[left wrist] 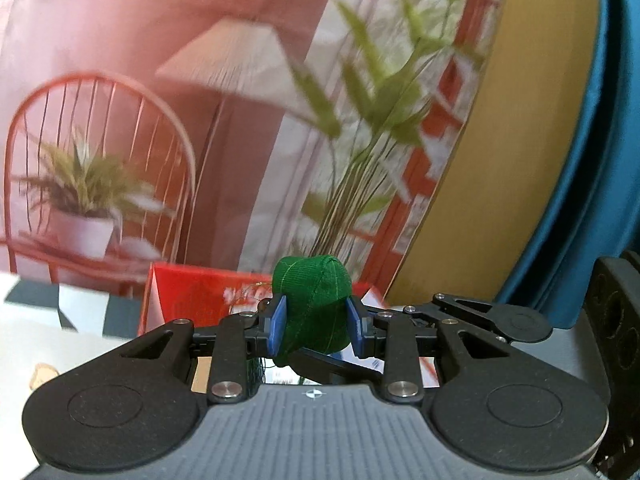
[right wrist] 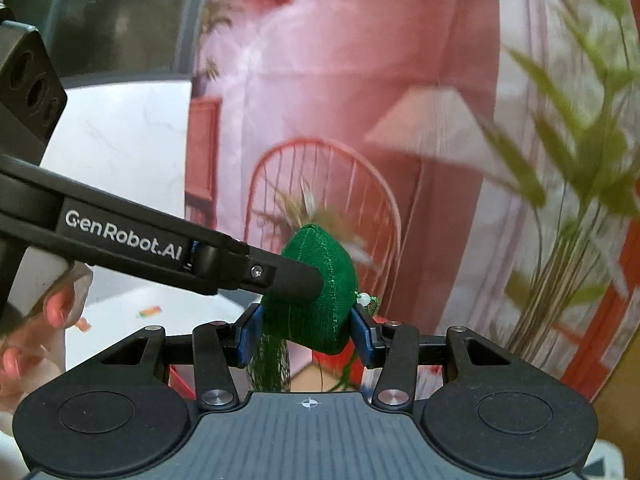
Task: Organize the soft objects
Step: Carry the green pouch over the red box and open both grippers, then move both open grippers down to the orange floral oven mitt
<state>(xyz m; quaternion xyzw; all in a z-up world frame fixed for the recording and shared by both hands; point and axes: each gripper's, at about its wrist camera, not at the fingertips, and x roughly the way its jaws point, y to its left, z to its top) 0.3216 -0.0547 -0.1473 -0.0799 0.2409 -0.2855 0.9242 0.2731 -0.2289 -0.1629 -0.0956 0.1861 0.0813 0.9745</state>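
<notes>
A green stuffed fabric pouch (left wrist: 314,304) with a tassel and a white bead (right wrist: 363,300) is held in the air between both grippers. My left gripper (left wrist: 318,326) is shut on it, blue pads pressed on both sides. My right gripper (right wrist: 306,330) is also shut on the same pouch (right wrist: 320,300). The left gripper's finger (right wrist: 280,276) crosses in from the left and presses the pouch's side in the right wrist view. The right gripper's finger (left wrist: 332,364) shows under the pouch in the left wrist view.
A red box (left wrist: 188,304) stands just behind the pouch on a white table (left wrist: 60,344). A printed backdrop of a pink room with chair and plants (left wrist: 240,120) fills the back. A yellow and blue roll (left wrist: 540,120) stands at the right. A hand (right wrist: 52,308) holds the left gripper.
</notes>
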